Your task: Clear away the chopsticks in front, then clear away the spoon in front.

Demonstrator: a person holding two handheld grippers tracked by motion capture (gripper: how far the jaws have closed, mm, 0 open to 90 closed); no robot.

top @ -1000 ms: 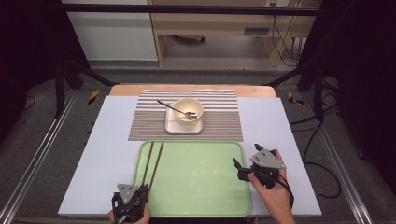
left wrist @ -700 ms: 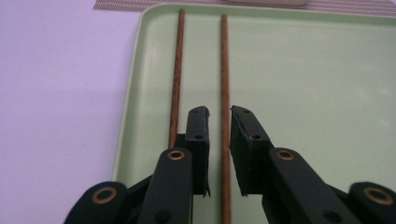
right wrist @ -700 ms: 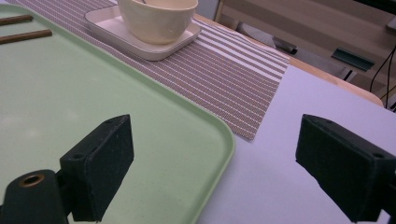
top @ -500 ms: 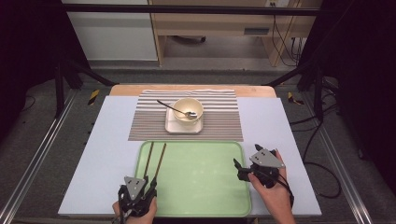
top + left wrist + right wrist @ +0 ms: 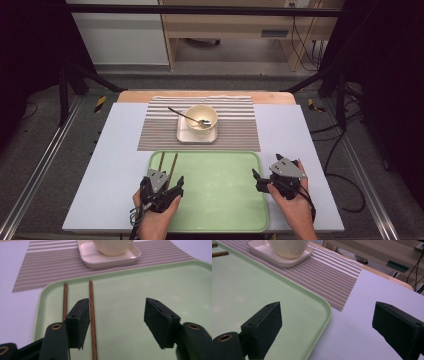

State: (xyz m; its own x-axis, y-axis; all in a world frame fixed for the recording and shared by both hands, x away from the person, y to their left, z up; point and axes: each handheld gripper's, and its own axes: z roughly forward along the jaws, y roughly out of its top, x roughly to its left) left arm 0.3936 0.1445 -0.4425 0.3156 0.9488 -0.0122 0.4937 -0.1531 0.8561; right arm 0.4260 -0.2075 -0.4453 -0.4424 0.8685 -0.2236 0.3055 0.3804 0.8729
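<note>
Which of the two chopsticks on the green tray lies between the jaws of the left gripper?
The chopstick nearer the tray's middle: it runs just inside the left gripper's open jaws. The other chopstick, nearer the tray's edge, lies outside them.

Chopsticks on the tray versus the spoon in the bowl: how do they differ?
The chopsticks are brown, straight sticks; the spoon is shiny metal. The chopsticks lie flat on the green tray; the spoon leans in the cream bowl, handle over the rim. Both are untouched by either gripper.

There are no words, numbers or signs to read on anything here; nothing has a label or a brand.
</note>
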